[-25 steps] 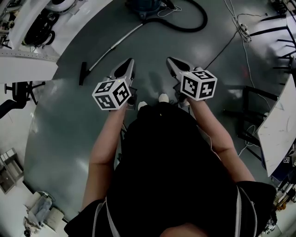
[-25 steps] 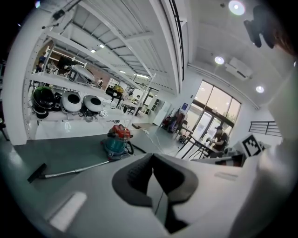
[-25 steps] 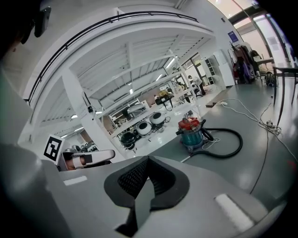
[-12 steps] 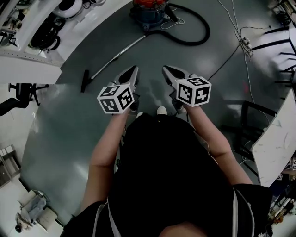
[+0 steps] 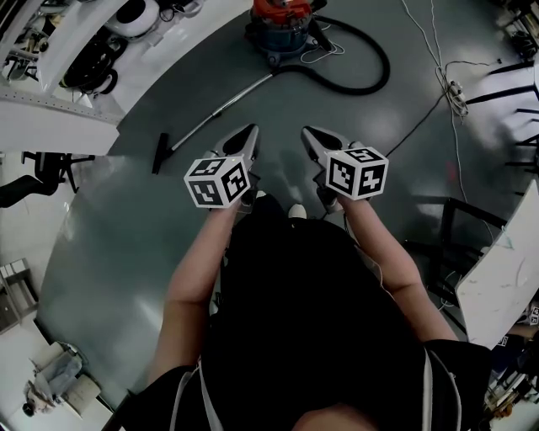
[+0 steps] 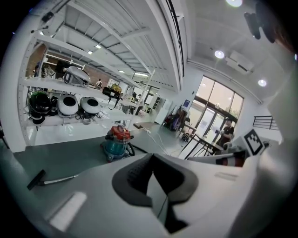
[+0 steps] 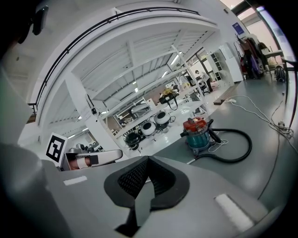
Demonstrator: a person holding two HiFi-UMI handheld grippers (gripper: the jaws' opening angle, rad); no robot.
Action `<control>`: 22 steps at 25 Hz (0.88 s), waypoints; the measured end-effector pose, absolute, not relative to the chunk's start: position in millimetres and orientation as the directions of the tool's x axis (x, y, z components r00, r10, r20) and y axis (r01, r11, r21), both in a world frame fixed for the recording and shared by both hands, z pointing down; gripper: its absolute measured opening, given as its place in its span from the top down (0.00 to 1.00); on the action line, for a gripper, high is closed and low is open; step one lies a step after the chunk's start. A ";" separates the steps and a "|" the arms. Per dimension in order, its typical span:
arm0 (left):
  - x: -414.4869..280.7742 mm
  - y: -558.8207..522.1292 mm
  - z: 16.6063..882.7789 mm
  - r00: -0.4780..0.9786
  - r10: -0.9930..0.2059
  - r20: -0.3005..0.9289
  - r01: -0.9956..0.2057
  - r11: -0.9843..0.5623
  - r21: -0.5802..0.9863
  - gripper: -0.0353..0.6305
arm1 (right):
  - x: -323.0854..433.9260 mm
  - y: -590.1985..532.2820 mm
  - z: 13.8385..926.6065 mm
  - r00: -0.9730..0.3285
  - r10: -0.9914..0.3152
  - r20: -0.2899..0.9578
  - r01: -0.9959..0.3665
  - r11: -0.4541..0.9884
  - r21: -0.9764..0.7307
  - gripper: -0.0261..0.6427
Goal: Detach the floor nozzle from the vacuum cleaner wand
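The black bar-shaped floor nozzle (image 5: 160,153) lies flat on the floor at the upper left of the head view, well ahead of both grippers, and sits on the end of the thin silver wand (image 5: 221,105). The wand's long axis runs diagonally up-right to the teal-and-red canister vacuum (image 5: 278,23). The nozzle bar lies crosswise to it.

The glossy grey floor (image 5: 109,252) borders white shelving (image 5: 50,76).

The left gripper (image 5: 250,131) and right gripper (image 5: 307,133) point towards the vacuum, each with jaws pressed together on nothing.

The left gripper view shows the nozzle (image 6: 36,179) low at the left. The right gripper view catches the looping black hose (image 7: 235,151) beside the canister (image 7: 197,132).
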State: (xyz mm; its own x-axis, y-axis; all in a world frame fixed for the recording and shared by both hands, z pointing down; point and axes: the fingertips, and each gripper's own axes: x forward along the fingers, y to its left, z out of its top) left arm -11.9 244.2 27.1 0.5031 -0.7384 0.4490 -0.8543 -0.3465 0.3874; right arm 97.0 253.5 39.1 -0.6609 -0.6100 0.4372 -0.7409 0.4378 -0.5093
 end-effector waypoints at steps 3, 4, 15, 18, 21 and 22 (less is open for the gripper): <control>-17.7 231.0 32.0 0.500 -0.737 0.455 -0.855 -0.335 0.395 0.93 | 94.3 244.8 44.3 -0.656 -0.601 0.455 -0.747 0.432 -0.506 0.96; -19.3 225.8 33.2 0.500 -0.737 0.455 -0.854 -0.334 0.399 0.93 | 93.6 241.1 46.4 -0.654 -0.599 0.462 -0.749 0.428 -0.506 0.96; -57.7 159.3 48.4 0.547 -0.686 0.480 -0.831 -0.375 0.411 0.93 | 70.2 185.1 49.6 -0.598 -0.624 0.503 -0.795 0.378 -0.475 0.96; -77.7 138.2 51.7 0.558 -0.668 0.492 -0.826 -0.389 0.408 0.93 | 56.6 166.9 46.7 -0.582 -0.635 0.507 -0.805 0.367 -0.466 0.96; -92.2 123.3 56.5 0.571 -0.647 0.505 -0.819 -0.403 0.408 0.93 | 48.9 155.0 44.6 -0.565 -0.644 0.515 -0.817 0.352 -0.457 0.96; -96.5 117.8 57.6 0.576 -0.641 0.508 -0.816 -0.411 0.407 0.93 | 46.9 150.7 44.1 -0.559 -0.650 0.516 -0.821 0.345 -0.455 0.96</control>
